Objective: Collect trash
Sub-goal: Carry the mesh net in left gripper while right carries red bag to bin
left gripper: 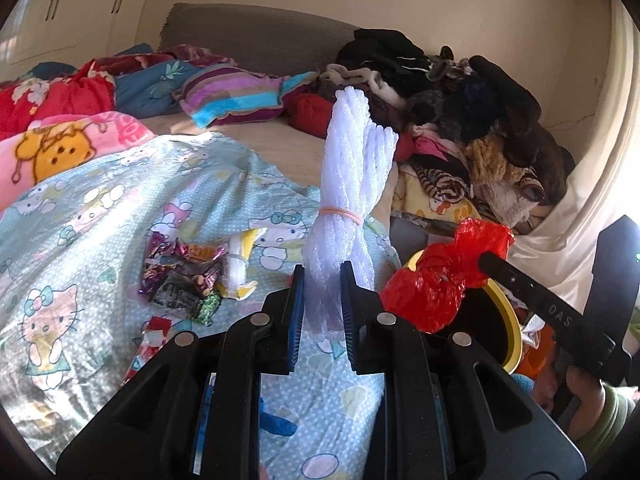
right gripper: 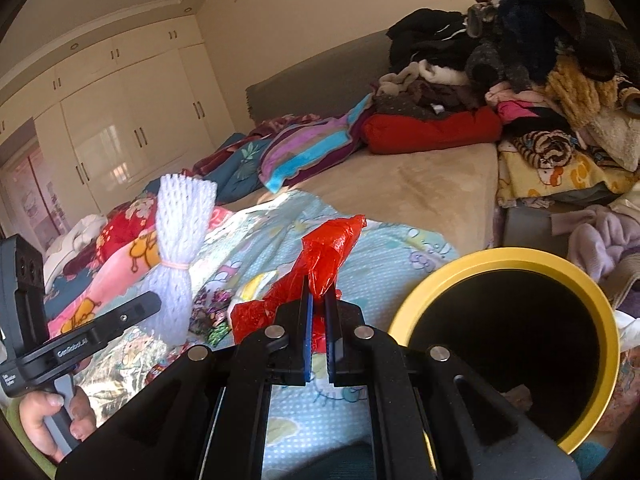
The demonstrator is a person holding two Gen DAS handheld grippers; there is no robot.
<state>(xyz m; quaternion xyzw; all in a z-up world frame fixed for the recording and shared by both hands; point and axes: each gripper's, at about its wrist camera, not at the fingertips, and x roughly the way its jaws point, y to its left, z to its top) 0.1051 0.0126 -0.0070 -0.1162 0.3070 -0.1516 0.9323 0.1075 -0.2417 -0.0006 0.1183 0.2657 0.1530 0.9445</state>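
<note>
1. The left claw (left gripper: 322,280) pinched the lower end of a white foam net bundle (left gripper: 352,184), its blue-padded fingers (left gripper: 296,312) pressed against both sides; the bundle stood upright above the bed, cinched at its waist by a pale rubber band (left gripper: 342,213).
2. The right claw (right gripper: 318,300) was clamped on a crumpled red plastic bag (right gripper: 324,256), which stuck up and out between its fingers, lifted off the bedding.
3. Just to the right of the red bag stood a yellow-rimmed bin (right gripper: 600,308) with a dark interior, close beside the bed's edge; a scrap of something lay at its bottom, too dim to identify.
4. Below the left claw, a light-blue Hello Kitty sheet (left gripper: 100,216) covered the near part of the bed.
5. On that sheet, left of the foam bundle, lay a small heap of shiny candy wrappers (left gripper: 182,276), touching a yellow-and-white wrapper (left gripper: 242,264) beside them.
6. Farther back sat a striped pillow (left gripper: 232,94) on the bare mattress.
7. At the far right rose a pile of clothes (left gripper: 472,92) stacked against the wall.
</note>
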